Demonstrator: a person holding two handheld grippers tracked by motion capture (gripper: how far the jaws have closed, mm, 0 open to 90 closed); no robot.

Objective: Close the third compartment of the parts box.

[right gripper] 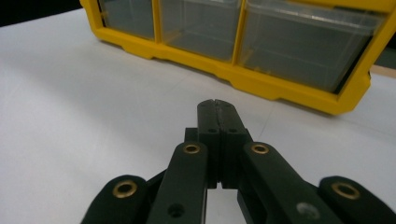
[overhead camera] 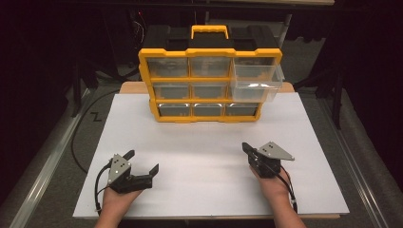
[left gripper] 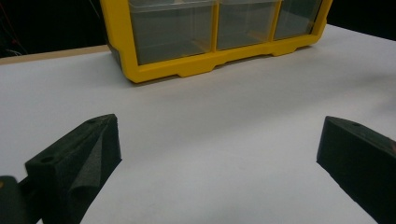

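A yellow organizer (overhead camera: 209, 78) with a black top and a yellow handle (overhead camera: 209, 32) was seen standing upright at the far middle of the white tabletop (overhead camera: 204, 156), its grid of clear drawers turned toward the person. One drawer (overhead camera: 255, 76), at the top right, was pulled partly out and tipped forward, overhanging the drawer below; the rest were pushed in. Whether the drawers held anything could not be told through the cloudy plastic.

The left tongs (overhead camera: 142, 161) were held low near the front left of the tabletop, their jaws spread wide, nothing between them; in the left gripper view the bottom row of the organizer (left gripper: 215, 42) was seen beyond the gap. The right tongs (overhead camera: 246, 148) were held near the front right, jaws pressed together on nothing, aimed at the organizer (right gripper: 243, 51). Both were kept well apart from it, with bare tabletop between. Dark floor and a cable (overhead camera: 78, 137) were visible left of the tabletop.
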